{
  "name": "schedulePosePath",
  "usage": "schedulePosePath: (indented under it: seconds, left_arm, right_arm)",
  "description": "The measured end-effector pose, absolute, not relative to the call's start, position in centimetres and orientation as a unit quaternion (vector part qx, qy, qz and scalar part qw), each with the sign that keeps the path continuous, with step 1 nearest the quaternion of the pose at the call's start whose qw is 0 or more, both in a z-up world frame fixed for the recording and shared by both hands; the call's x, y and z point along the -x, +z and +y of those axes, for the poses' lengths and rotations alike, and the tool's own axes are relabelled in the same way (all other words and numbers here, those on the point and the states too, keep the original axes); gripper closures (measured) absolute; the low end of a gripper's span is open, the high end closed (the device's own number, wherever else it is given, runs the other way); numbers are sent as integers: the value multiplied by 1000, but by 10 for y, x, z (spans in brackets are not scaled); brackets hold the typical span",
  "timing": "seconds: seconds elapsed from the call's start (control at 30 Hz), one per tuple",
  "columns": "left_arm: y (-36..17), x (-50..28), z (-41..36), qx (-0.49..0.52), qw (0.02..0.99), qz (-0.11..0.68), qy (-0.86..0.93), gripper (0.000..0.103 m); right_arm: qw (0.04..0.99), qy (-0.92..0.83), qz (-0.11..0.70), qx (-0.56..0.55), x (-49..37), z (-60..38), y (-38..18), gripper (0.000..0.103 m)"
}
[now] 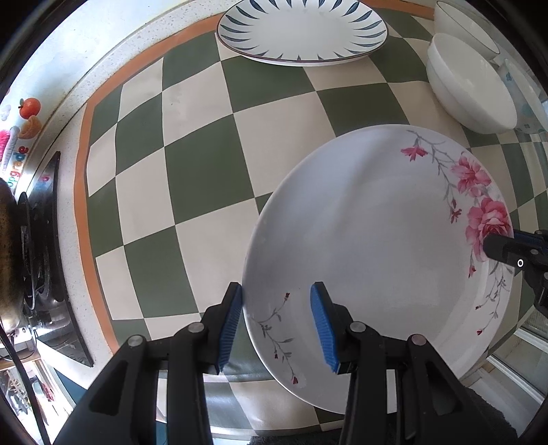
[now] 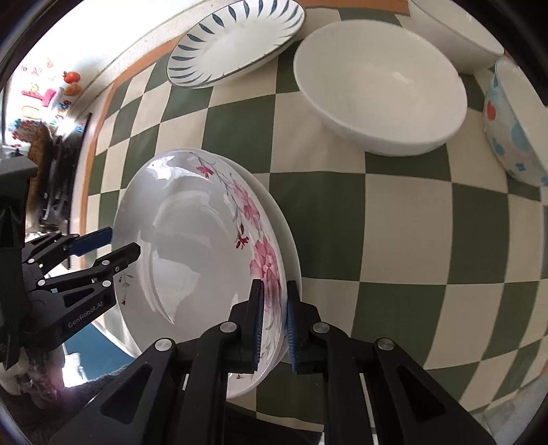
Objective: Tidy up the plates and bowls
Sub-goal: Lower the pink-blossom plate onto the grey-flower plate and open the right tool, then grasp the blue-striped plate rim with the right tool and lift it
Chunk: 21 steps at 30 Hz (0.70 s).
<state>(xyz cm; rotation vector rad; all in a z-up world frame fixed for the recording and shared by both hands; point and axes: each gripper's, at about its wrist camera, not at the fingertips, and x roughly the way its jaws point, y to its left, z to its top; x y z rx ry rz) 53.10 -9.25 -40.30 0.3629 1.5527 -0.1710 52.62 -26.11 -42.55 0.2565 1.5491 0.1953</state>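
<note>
A white plate with pink flowers (image 1: pixel 376 222) (image 2: pixel 198 256) hangs tilted over the green-and-cream checked mat (image 1: pixel 191 171), held at two opposite sides. My left gripper (image 1: pixel 276 291) straddles the plate's left rim, one blue pad outside and one inside, and is shut on it. From the right wrist view the left gripper (image 2: pixel 120 241) shows at that far rim. My right gripper (image 2: pixel 274 285) is shut on the flowered rim; its black finger tip (image 1: pixel 496 246) shows in the left wrist view. A white edge shows behind the plate's rim; I cannot tell if it is a second plate.
A plate with blue leaf marks (image 1: pixel 301 30) (image 2: pixel 236 37) lies at the back of the mat. A white bowl (image 1: pixel 469 85) (image 2: pixel 380 85), another white bowl (image 1: pixel 462 24) and a dotted bowl (image 2: pixel 513 126) stand at the back right. A stove with a pan (image 1: pixel 13 256) is at the left.
</note>
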Motion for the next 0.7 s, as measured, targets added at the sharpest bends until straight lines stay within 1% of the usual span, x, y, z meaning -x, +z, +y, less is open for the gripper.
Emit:
schedulePosePath:
  seconds: [0.07, 0.13, 0.27, 0.4, 0.47, 0.5, 0.53, 0.57, 0.6, 0.63, 0.67, 0.7]
  left_arm:
    - [-401, -526, -88, -155, 696, 697, -75, 65]
    - [-395, -521, -84, -150, 697, 697, -73, 65]
    - [-393, -521, -78, -137, 698, 700, -71, 65]
    - [-376, -514, -67, -106, 701, 701, -76, 64]
    - [-366, -512, -63, -88, 701, 704, -79, 61]
    - [-360, -509, -59, -80, 700, 705, -79, 60]
    - [-355, -508, -57, -72, 701, 705, -80, 57]
    - [-351, -507, -54, -66, 702, 705, -80, 54]
    - [-347, -506, -51, -57, 703, 704, -80, 52]
    - [-343, -505, -49, -51, 704, 704, -81, 47]
    - [-339, -504, -47, -45, 705, 703, -81, 41]
    - [-334, -504, -44, -36, 707, 701, -82, 38]
  right_arm:
    - [710, 69, 694, -98, -528, -253, -421, 87]
    - [717, 52, 690, -83, -528, -250, -416, 83]
    - [726, 44, 684, -62, -530, -242, -413, 82]
    - [725, 42, 685, -57, -527, -240, -413, 82]
    - [725, 47, 684, -66, -523, -239, -409, 78]
    - [724, 50, 685, -69, -521, -241, -409, 69]
    - [722, 53, 686, -72, -518, -241, -407, 57]
    - [722, 56, 685, -77, -516, -241, -406, 51]
    - [723, 57, 684, -79, -514, -240, -402, 39]
    - [722, 58, 684, -82, -510, -241, -401, 34]
    - [722, 58, 684, -84, -508, -241, -399, 32]
    - [724, 59, 682, -84, -506, -240, -395, 29]
